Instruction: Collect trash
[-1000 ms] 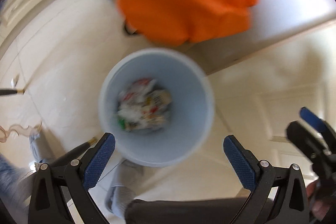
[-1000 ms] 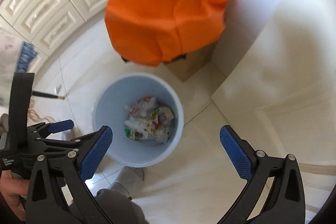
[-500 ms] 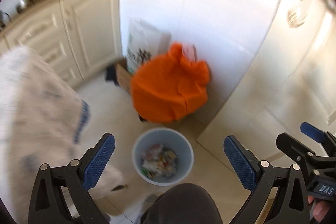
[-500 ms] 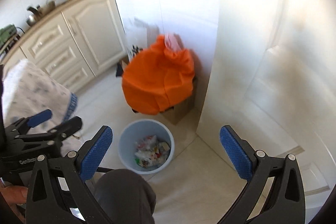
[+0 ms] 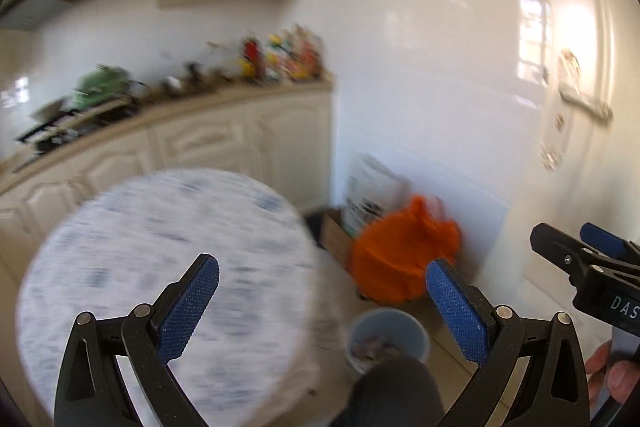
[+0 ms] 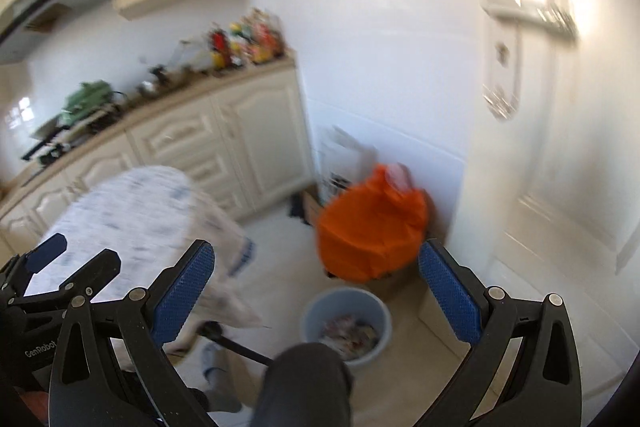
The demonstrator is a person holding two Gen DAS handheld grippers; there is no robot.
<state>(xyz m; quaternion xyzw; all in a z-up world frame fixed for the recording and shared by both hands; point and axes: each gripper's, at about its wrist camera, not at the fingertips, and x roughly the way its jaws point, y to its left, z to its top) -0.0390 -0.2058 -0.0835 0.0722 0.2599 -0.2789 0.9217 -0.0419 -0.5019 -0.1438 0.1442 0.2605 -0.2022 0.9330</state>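
Risk sits nearest: both the left hand-held gripper and the right hand-held gripper are spread wide and carry nothing, so no trash is in hand. The blue bin, holding wrappers, stands on the floor just beyond the person's knee; a careless step could tip it. Only the right view shows a dark stick lying left of the bin. Farther off, an orange bag rests against the wall.

Bright daylight, wall glare, motion blur, fisheye-warped edges.
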